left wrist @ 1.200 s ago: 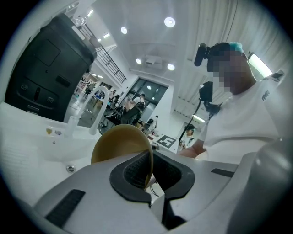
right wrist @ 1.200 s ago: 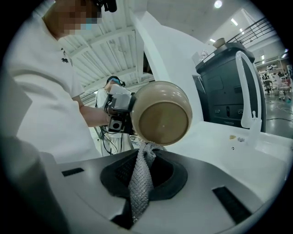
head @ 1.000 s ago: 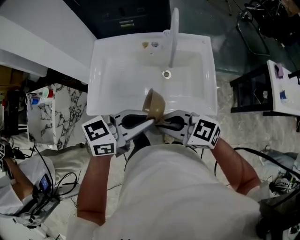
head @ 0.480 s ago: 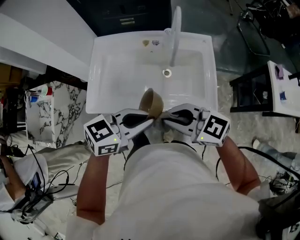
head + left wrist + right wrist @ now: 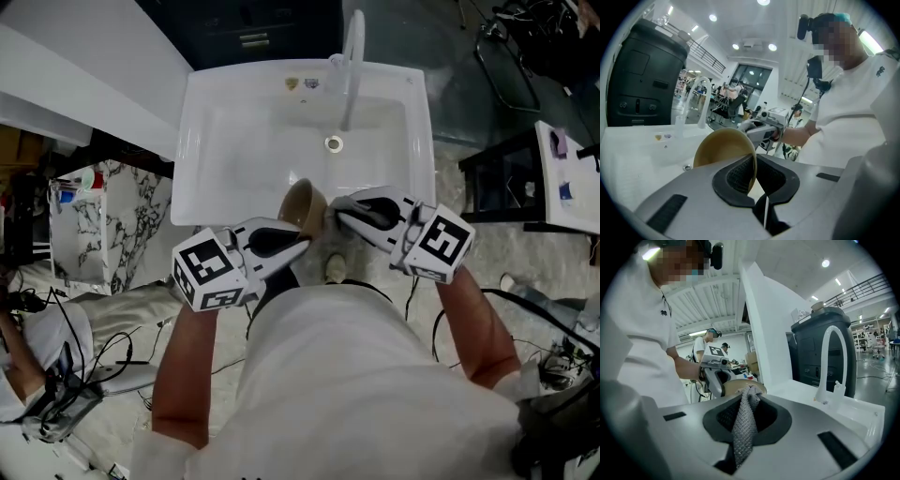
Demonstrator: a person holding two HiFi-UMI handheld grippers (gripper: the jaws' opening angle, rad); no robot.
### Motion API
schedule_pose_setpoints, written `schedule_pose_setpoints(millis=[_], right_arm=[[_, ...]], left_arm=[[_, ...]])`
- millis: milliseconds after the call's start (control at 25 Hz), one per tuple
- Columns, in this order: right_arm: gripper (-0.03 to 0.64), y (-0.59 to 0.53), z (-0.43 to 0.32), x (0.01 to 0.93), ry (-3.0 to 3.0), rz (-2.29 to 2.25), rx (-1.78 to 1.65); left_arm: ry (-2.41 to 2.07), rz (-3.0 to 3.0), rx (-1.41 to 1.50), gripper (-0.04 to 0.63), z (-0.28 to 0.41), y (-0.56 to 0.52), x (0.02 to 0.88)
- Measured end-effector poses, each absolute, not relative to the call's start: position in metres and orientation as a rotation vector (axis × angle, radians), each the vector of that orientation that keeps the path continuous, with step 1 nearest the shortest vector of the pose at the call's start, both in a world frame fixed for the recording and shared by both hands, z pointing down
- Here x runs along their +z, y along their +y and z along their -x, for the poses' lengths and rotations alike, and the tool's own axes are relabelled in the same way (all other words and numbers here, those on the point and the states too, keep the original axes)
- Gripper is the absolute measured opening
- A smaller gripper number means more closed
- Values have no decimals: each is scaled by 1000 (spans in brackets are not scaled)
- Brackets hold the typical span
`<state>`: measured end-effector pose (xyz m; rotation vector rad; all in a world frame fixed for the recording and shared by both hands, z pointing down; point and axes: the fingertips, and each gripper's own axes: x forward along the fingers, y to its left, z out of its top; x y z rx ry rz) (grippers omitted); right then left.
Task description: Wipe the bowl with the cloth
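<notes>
The left gripper (image 5: 300, 243) comes in from the left, its jaws shut on the bowl's rim with the thin wall pinched between the pads. The tan bowl (image 5: 302, 204) is held tilted on its side in the air, above the middle of the near edge of the sink (image 5: 202, 178). The right gripper (image 5: 339, 214) comes in from the right, its tips just beside the bowl. Its jaws are clamped on a grey knit cloth (image 5: 744, 420), which runs up between the pads to a bunched end at the bowl's rim. Whether cloth and bowl touch is unclear. Farther off, the drain (image 5: 334, 143) lies in the basin and the faucet (image 5: 351, 66) rises from the far edge. A black cabinet (image 5: 253, 28) stands beyond it.
</notes>
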<state>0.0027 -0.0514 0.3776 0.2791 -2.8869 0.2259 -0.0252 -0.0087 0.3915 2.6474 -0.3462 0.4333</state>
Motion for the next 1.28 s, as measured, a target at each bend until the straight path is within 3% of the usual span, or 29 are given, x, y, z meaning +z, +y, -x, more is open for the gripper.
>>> schedule_pose_setpoints(millis=[600,1280], right_arm=[[28,-74,10,333,-2934,-243,17],[28,-37,47,383,-2630,108,-177]], left_arm=[[-153,-2762,925,15,8,11,421],[153,-2848,1286,15,1,44,418]])
